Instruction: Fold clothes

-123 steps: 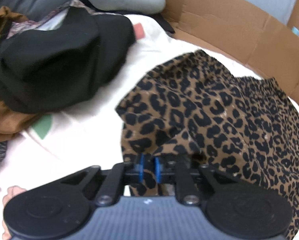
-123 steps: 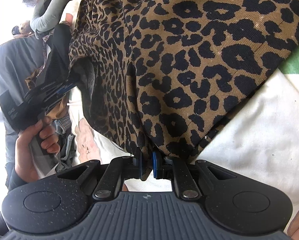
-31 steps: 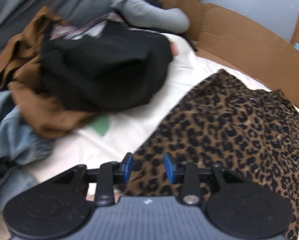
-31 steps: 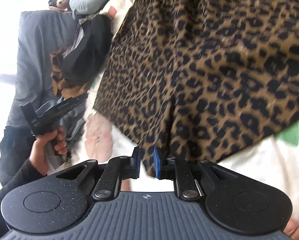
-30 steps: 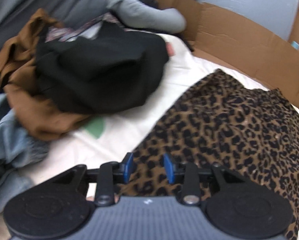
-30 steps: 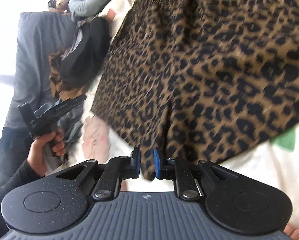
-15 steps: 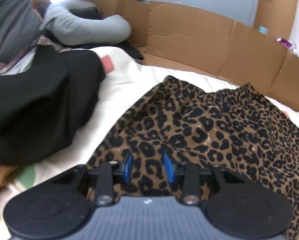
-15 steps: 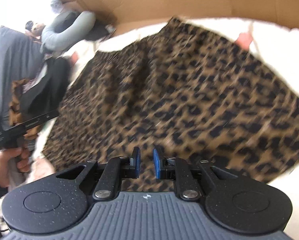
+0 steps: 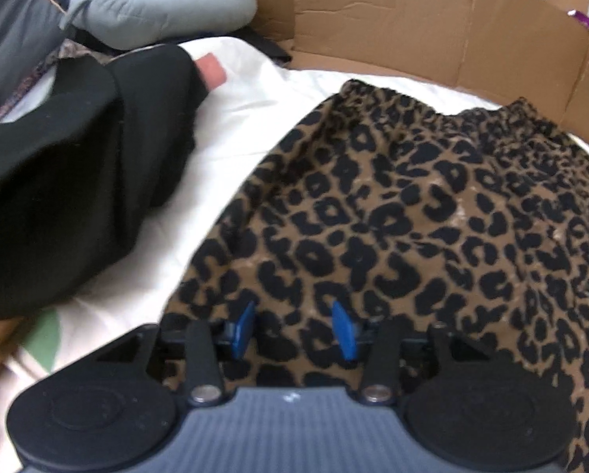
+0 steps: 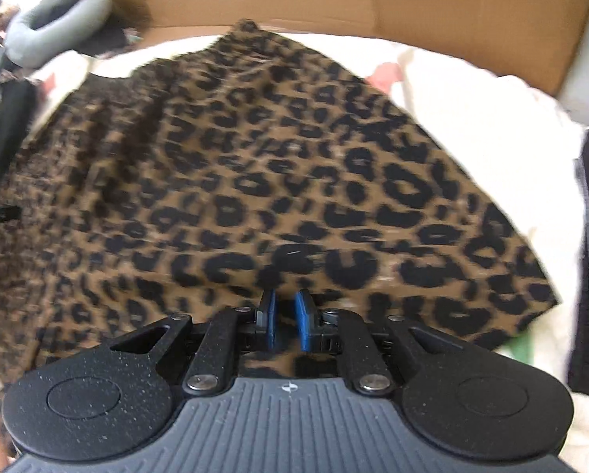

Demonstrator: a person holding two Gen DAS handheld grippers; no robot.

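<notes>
Brown cardboard panels (image 9: 432,19) are walling in the white sheet (image 9: 247,90) ahead of me. A grey cushion (image 9: 156,12) is lying beside the cardboard's left end.

Skirt spread on a sheet, walled by cardboard behind

The skirt (image 9: 412,213) lies flat on the sheet (image 9: 247,90), its waistband at the far end near the cardboard (image 9: 432,27) that stands along the sheet's back edge. A heap of clothes (image 9: 69,165) sits on the sheet left of the skirt, just beside it; a pillow (image 9: 156,8) lies behind that heap. Both grippers, left (image 9: 293,329) and right (image 10: 285,319), hang over the skirt's near part, left of its right corner (image 10: 530,295).
</notes>
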